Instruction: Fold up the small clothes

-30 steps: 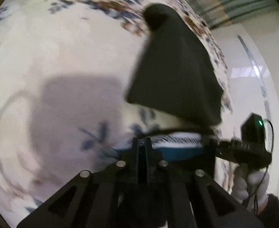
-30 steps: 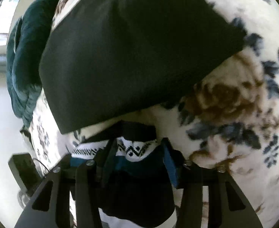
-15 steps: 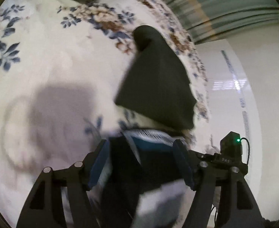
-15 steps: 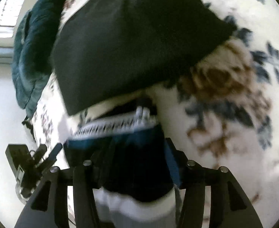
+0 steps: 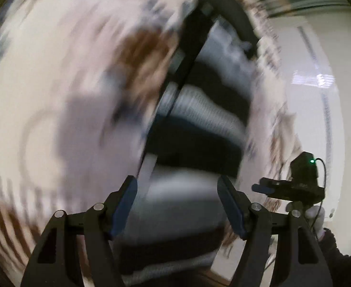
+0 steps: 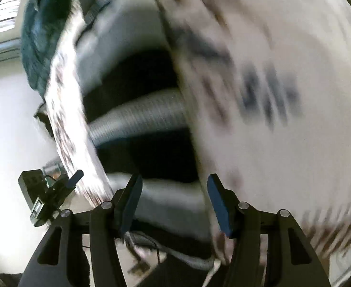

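Note:
Both views are smeared by fast motion. A striped garment (image 5: pixel 199 131) with dark, grey and white bands lies flat on the floral bedspread (image 5: pixel 56 71). My left gripper (image 5: pixel 176 181) hangs over its near end, open, and the blue pads (image 5: pixel 125 205) touch nothing. In the right wrist view the same striped garment (image 6: pixel 139 119) runs away from my right gripper (image 6: pixel 174 179). Its jaws are opening and stand apart, with the cloth below them and not pinched. Each gripper also shows at the edge of the other's view.
A teal blanket (image 6: pixel 39 35) is bunched at the far end of the bed. The bed's edge drops to a pale glossy floor (image 5: pixel 319 119) beside the garment. A white-gloved hand (image 5: pixel 316 217) holds the other gripper at the lower right.
Both grippers were shut on the striped garment's hem, then opened and let it go. Both have since swept quickly across the bed, and the black cloth has left clear view.

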### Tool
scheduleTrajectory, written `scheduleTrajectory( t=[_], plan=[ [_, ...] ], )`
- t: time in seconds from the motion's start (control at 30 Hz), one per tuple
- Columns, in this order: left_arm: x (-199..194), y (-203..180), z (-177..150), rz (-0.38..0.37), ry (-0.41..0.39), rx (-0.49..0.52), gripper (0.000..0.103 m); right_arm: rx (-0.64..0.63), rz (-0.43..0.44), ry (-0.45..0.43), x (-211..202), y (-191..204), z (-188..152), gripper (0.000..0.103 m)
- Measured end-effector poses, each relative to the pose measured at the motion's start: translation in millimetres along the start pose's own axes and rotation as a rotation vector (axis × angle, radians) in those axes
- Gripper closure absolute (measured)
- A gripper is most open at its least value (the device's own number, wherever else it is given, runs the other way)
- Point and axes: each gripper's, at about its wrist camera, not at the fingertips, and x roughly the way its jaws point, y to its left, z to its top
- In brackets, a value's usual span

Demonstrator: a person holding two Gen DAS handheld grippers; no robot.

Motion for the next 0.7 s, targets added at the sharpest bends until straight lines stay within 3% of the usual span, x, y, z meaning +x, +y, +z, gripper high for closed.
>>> scheduleTrajectory(
  t=[0.1,0.2,0.27,0.37,0.53,0.6,0.63,0.67,0.7],
  plan=[
    [13.7,26.8,-50.1,0.029,0.067,-0.049,0.036,0.040,0.012,0.073,28.1,-27.6,-50.0,0.044],
    [32.9,45.7,-81.9,0.056,0.130,-0.064,0.036,0.062,0.041,0.139,62.7,-45.6,-92.8,0.044],
    [40.5,50.9,-94.3,0.049,0.131,-0.051,0.036,0.048,0.070,0.177,89.4,-54.1,-116.6,0.044],
    [49.0,49.9,-100.4,0.001,0.115,-0.041,0.035,0.043,0.081,0.186,112.9,-64.0,-128.6,0.044],
    [56.2,34.5,-108.1,-0.065,0.121,-0.007,0.038,0.024,0.171,0.169,141.0,-59.5,-138.6,0.043],
    [61.1,25.0,-113.8,-0.036,0.139,0.049,0.067,0.033,0.195,0.165,151.6,-51.9,-141.3,0.044],
    [62.9,22.0,-116.4,0.007,0.149,0.071,0.093,0.028,0.193,0.158,154.7,-46.1,-143.1,0.053],
    [62.6,23.3,-117.9,0.012,0.149,0.070,0.093,0.027,0.186,0.144,156.5,-41.7,-146.8,0.070],
    [59.0,26.3,-119.4,-0.010,0.141,0.038,0.093,0.029,0.185,0.140,157.4,-39.6,-148.7,0.076]
  ],
)
